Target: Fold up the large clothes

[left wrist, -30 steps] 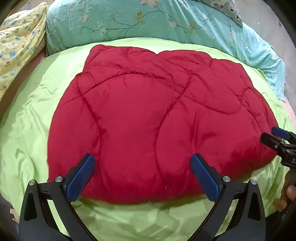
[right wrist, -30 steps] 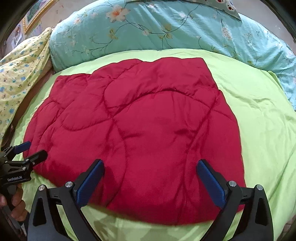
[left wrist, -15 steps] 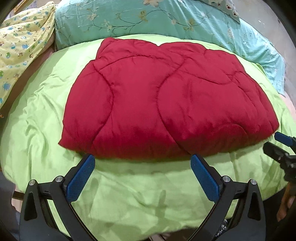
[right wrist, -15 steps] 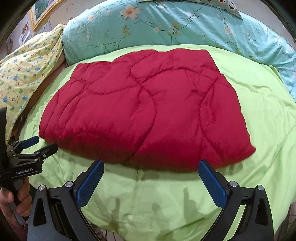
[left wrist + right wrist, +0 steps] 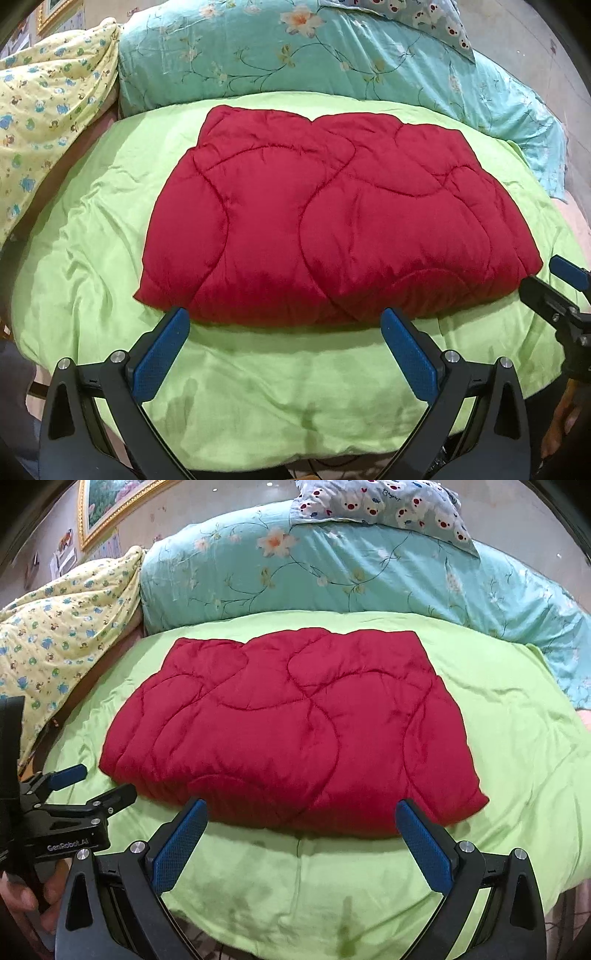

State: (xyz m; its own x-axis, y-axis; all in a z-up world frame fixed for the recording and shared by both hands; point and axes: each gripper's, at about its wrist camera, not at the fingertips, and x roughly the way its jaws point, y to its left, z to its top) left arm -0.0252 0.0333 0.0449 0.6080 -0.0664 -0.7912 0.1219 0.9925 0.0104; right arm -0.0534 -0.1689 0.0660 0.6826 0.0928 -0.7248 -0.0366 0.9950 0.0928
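Red quilted fabric, a padded garment (image 5: 332,229) folded into a thick rectangle, lies in the middle of the bed on a lime green sheet (image 5: 258,387). Curved stitch lines run across its top face, and its near edge is a rounded fold that casts a shadow on the sheet.

Seen from the left wrist camera, the left hand-held gripper (image 5: 284,350) hangs just short of that near edge, its two blue-padded fingers (image 5: 160,356) spread wide apart and holding nothing. The tips sit close to the fold, but whether they touch it cannot be told. At the right edge of this view the right hand-held gripper (image 5: 554,284) shows from the side, beside the garment's near right corner.

From the right wrist camera, the right hand-held gripper (image 5: 299,834) is likewise wide apart and empty, poised at the near edge of the garment (image 5: 295,731). The left hand-held gripper (image 5: 88,786) appears at the left, its fingers parted, near the garment's near left corner, with a hand (image 5: 22,897) wrapped around its grip.

Behind the garment, at the far side of the bed, lies a teal floral duvet (image 5: 332,572), with a bear-print pillow (image 5: 388,506) on top of it and a yellow printed blanket (image 5: 62,627) bunched at the far left. A gold-framed picture (image 5: 110,506) hangs on the wall.
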